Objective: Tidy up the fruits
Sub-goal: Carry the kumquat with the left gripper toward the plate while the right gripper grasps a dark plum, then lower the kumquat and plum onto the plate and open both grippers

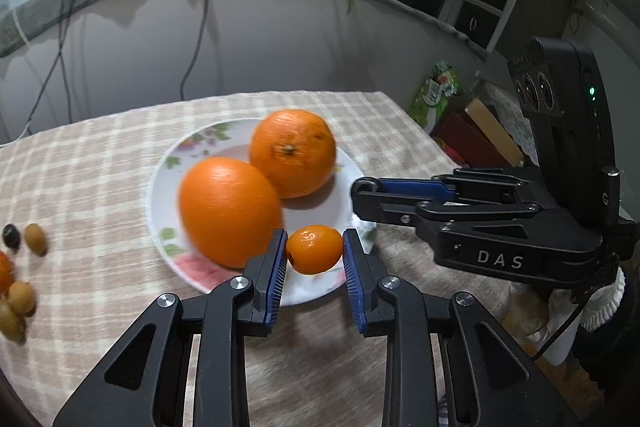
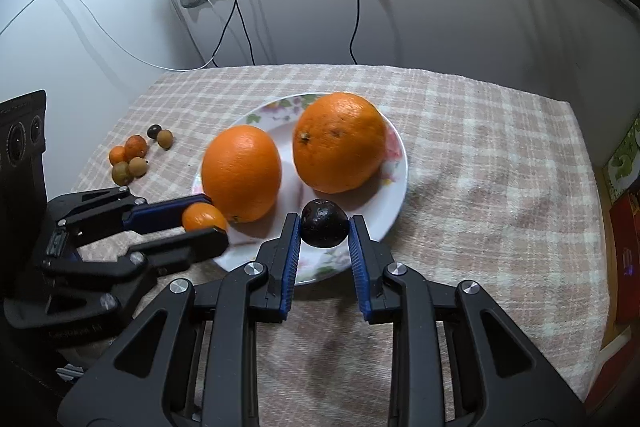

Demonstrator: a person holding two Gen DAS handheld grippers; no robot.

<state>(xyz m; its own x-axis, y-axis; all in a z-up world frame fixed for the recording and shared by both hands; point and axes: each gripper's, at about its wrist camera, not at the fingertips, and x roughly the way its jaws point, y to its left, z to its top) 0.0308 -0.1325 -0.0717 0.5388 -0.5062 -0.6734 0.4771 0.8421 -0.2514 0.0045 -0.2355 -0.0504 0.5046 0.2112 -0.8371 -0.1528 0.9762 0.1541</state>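
Note:
A white flowered plate [image 1: 168, 183] [image 2: 394, 195] on the checked cloth holds two big oranges [image 1: 230, 211] [image 1: 294, 151] [image 2: 242, 173] [image 2: 340, 143]. My left gripper [image 1: 315, 251] is shut on a small kumquat [image 1: 315, 249] over the plate's near rim; it also shows in the right wrist view [image 2: 203, 217]. My right gripper [image 2: 324, 229] is shut on a dark round fruit [image 2: 324, 223] over the plate's near edge. In the left wrist view the right gripper [image 1: 360, 199] comes in from the right beside the plate.
A cluster of small fruits, kumquats, olive-brown ones and a dark one, lies on the cloth left of the plate [image 2: 134, 157] [image 1: 24, 267]. Boxes and a green packet [image 1: 438, 95] stand past the table's right edge. Cables hang down the back wall.

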